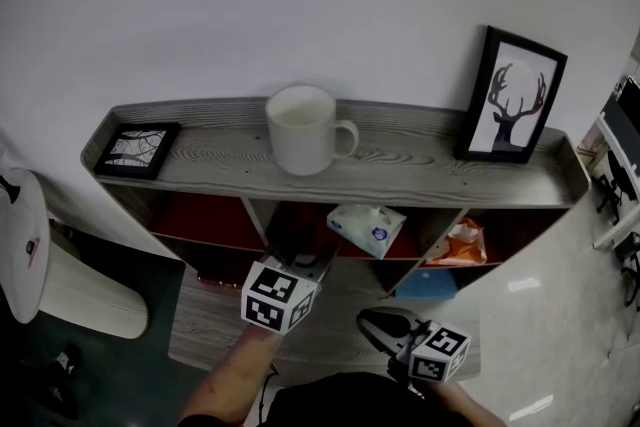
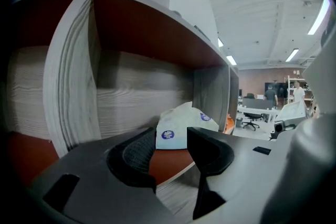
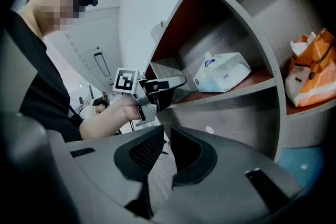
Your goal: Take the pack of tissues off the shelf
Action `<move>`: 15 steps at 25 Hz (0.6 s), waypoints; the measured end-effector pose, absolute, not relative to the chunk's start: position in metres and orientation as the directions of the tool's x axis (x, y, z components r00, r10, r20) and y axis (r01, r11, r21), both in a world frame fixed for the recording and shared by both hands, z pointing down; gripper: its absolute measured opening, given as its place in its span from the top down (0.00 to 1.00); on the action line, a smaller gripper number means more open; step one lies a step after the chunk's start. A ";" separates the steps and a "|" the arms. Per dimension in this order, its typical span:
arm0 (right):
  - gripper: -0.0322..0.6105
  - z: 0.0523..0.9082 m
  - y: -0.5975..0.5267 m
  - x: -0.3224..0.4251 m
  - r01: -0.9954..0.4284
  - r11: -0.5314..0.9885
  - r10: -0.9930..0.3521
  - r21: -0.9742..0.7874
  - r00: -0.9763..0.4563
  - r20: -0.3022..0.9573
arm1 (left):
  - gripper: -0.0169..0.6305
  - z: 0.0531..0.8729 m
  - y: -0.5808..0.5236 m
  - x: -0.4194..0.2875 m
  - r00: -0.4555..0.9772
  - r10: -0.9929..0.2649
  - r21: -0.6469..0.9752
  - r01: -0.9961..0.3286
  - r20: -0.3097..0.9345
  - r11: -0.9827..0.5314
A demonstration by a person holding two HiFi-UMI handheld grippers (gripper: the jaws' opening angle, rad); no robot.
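The white pack of tissues [image 1: 367,228] with a blue label lies on the red floor of the shelf's middle compartment. My left gripper [image 1: 303,253] is at the front of that compartment, a little left of the pack. In the left gripper view its jaws [image 2: 173,147] stand open, with the tissue pack [image 2: 184,124] just ahead of them, untouched. My right gripper [image 1: 378,323] hangs lower, in front of the shelf, and its jaws [image 3: 167,144] are shut on nothing. The right gripper view shows the tissue pack [image 3: 223,72] and the left gripper [image 3: 176,83] beside it.
On the grey shelf top [image 1: 400,177] stand a white mug [image 1: 303,129], a small framed picture [image 1: 137,149] at the left and a deer picture [image 1: 512,97] at the right. An orange bag [image 1: 462,243] fills the right compartment, with a blue thing [image 1: 425,285] below it. A white round stool [image 1: 25,245] is far left.
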State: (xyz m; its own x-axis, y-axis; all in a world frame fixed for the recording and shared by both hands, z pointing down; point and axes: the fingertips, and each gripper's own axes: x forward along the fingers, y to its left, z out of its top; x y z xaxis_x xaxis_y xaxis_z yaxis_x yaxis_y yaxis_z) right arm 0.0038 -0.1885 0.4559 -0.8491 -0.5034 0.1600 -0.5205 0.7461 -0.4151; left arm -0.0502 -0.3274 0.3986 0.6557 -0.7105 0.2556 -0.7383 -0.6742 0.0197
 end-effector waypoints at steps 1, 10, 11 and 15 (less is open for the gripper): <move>0.92 0.457 -0.189 0.003 -0.517 0.747 -0.499 -0.418 -0.851 0.161 | 0.68 0.400 -0.330 -0.050 0.654 -0.710 0.018 -0.739 0.261 -0.674; 0.92 0.461 -0.194 0.009 -0.520 0.738 -0.501 -0.429 -0.849 0.167 | 0.64 0.407 -0.349 -0.039 0.653 -0.698 0.019 -0.734 0.295 -0.679; 0.92 0.461 -0.194 0.011 -0.522 0.737 -0.503 -0.430 -0.848 0.168 | 0.64 0.408 -0.351 -0.037 0.652 -0.696 0.017 -0.733 0.301 -0.680; 0.92 0.462 -0.196 0.019 -0.535 0.728 -0.513 -0.429 -0.840 0.177 | 0.64 0.411 -0.359 -0.030 0.642 -0.697 0.007 -0.737 0.321 -0.676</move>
State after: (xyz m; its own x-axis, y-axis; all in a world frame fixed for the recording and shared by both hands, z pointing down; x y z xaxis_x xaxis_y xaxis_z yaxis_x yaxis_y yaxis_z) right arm 0.0192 -0.1956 0.4618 -0.8401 -0.5129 0.1767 -0.5347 0.7282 -0.4287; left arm -0.0297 -0.3595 0.4107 0.6417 -0.6967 0.3205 -0.7371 -0.6758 0.0067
